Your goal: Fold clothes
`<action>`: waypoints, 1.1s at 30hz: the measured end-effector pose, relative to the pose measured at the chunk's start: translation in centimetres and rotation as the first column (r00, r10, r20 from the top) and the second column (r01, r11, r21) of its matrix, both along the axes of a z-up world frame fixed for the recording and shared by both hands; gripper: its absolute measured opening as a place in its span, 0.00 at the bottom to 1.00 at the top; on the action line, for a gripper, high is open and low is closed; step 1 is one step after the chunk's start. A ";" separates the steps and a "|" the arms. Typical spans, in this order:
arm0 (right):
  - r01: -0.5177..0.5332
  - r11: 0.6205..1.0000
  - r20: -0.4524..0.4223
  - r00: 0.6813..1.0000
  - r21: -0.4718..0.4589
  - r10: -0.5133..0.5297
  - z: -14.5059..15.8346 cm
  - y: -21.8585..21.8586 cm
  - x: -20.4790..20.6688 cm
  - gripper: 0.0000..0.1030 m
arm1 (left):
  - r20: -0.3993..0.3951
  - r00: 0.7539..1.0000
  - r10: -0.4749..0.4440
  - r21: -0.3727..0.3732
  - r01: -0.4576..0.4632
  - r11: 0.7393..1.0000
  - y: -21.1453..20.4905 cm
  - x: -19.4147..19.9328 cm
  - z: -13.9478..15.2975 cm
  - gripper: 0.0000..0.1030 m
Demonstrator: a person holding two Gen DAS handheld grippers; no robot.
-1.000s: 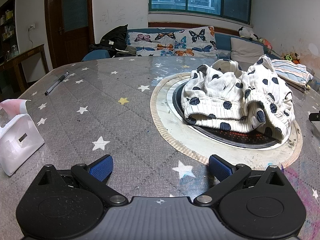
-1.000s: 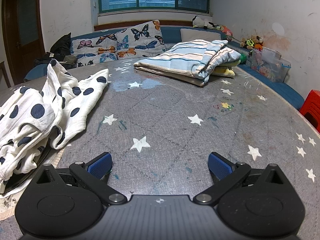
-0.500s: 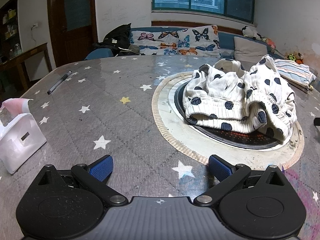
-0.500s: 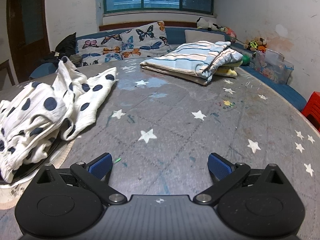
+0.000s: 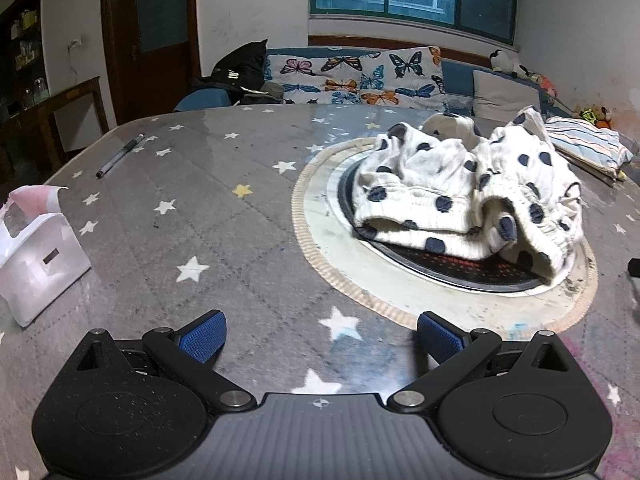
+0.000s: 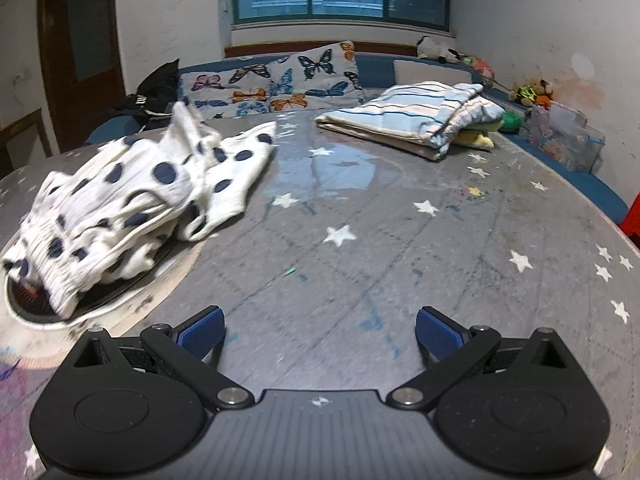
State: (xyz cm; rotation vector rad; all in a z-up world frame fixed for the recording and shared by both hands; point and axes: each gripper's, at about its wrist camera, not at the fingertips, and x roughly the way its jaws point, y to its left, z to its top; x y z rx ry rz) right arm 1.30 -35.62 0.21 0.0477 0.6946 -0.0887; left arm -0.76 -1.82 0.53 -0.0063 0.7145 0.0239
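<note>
A crumpled white garment with dark blue dots [image 5: 464, 196] lies in a heap on the round black hotplate [image 5: 448, 268] set in the table. It also shows at the left of the right wrist view [image 6: 132, 204]. My left gripper [image 5: 320, 338] is open and empty above the table, short of the garment and to its left. My right gripper [image 6: 318, 334] is open and empty above the bare table, to the right of the garment.
A folded striped pile [image 6: 416, 122] lies at the table's far right. A white tissue box [image 5: 38, 256] and a pen [image 5: 120, 156] lie at the left. A sofa with butterfly cushions [image 5: 352, 80] stands behind the star-patterned table [image 5: 224, 220].
Both grippers have risen and drawn back a little, so the garment sits lower and farther in both views. The right view has swung left toward the garment. Both stay open.
</note>
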 end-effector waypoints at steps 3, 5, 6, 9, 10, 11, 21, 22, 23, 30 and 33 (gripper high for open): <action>-0.016 1.000 0.004 1.000 -0.001 0.016 0.1 0.7 -0.8 1.00 | 0.002 1.000 -0.010 0.003 0.010 1.000 -0.5 -0.3 0.1 1.00; -0.022 1.000 0.007 1.000 0.005 0.022 0.3 1.1 -1.3 1.00 | 0.005 1.000 -0.013 -0.001 0.013 1.000 -0.7 -0.4 0.2 1.00; -0.027 1.000 0.008 1.000 0.006 0.027 0.3 1.3 -1.6 1.00 | 0.005 1.000 -0.015 -0.006 0.015 1.000 -0.8 -0.5 0.3 1.00; -0.041 0.999 0.010 0.999 -0.011 0.041 0.4 2.0 -2.3 1.00 | 0.005 1.000 -0.021 -0.009 0.021 1.000 -1.3 -0.7 0.5 1.00; -0.046 0.999 0.011 0.999 -0.017 0.046 0.5 2.2 -2.5 1.00 | 0.005 1.000 -0.023 -0.009 0.023 1.000 -1.4 -0.8 0.6 1.00; -0.049 0.999 0.012 0.999 -0.019 0.049 0.5 2.4 -2.8 1.00 | 0.005 1.000 -0.026 -0.010 0.026 1.000 -1.6 -0.9 0.6 1.00; -0.074 0.997 0.005 0.997 0.004 0.074 0.6 3.7 -4.2 1.00 | 0.019 0.998 -0.063 -0.020 0.063 0.998 -3.1 -1.9 1.2 1.00; -0.077 0.997 0.004 0.997 0.006 0.077 0.6 3.8 -4.3 1.00 | 0.019 0.998 -0.066 -0.020 0.066 0.998 -3.2 -2.0 1.2 1.00; -0.079 0.997 0.005 0.997 0.007 0.079 0.7 3.9 -4.5 1.00 | 0.021 0.997 -0.070 -0.021 0.071 0.997 -3.3 -2.1 1.2 1.00; -0.102 0.995 0.014 0.995 0.010 0.102 0.9 4.5 -5.3 1.00 | 0.026 0.995 -0.093 -0.020 0.094 0.995 -4.1 -2.7 1.4 1.00; -0.107 0.994 0.019 0.994 0.013 0.107 1.0 4.6 -5.5 1.00 | 0.030 0.994 -0.101 -0.018 0.101 0.995 -4.4 -3.0 1.5 1.00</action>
